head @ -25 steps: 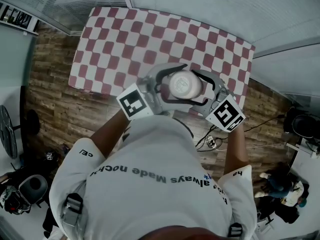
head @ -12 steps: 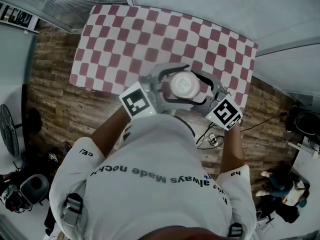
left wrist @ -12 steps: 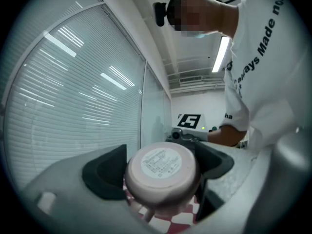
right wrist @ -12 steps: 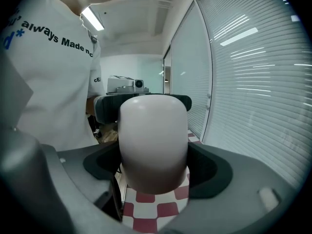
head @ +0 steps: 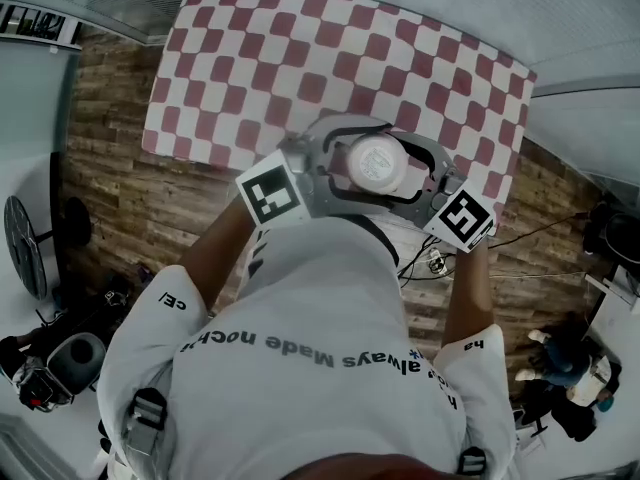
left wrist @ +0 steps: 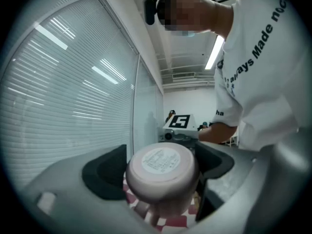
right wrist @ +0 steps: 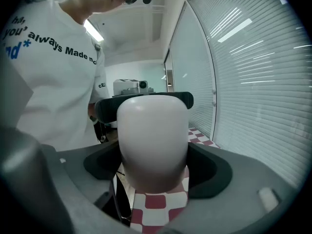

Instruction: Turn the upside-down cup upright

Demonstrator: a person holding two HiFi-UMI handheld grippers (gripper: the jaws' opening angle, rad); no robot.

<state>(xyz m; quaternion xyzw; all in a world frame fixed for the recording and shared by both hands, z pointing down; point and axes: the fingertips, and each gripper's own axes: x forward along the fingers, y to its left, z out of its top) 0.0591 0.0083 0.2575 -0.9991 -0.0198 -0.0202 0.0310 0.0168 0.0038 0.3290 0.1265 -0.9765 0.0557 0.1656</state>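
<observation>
Two hand-held grippers clamp one cup from opposite sides. The left hand-held gripper (left wrist: 161,169) has its dark pads (left wrist: 105,172) closed against the sides of the cup (head: 377,164), and in the left gripper view the flat base, with its round label, tips up toward that camera. The right hand-held gripper (right wrist: 152,165) comes in from the other side, its jaws standing wide and pressed on the pale rounded body, which fills the gap between them. In the head view the base faces upward, so the cup is bottom-up, ringed by both sets of jaws. Each marker cube (head: 270,196) sits just outside that ring, close to the person's white shirt (head: 300,348). The cup is over the near edge of the red-and-white checked worktop (head: 250,58); whether it touches the cloth cannot be told. Wooden floor (head: 110,198) lies beside the worktop, and slatted blinds (left wrist: 58,91) line the wall beyond.
</observation>
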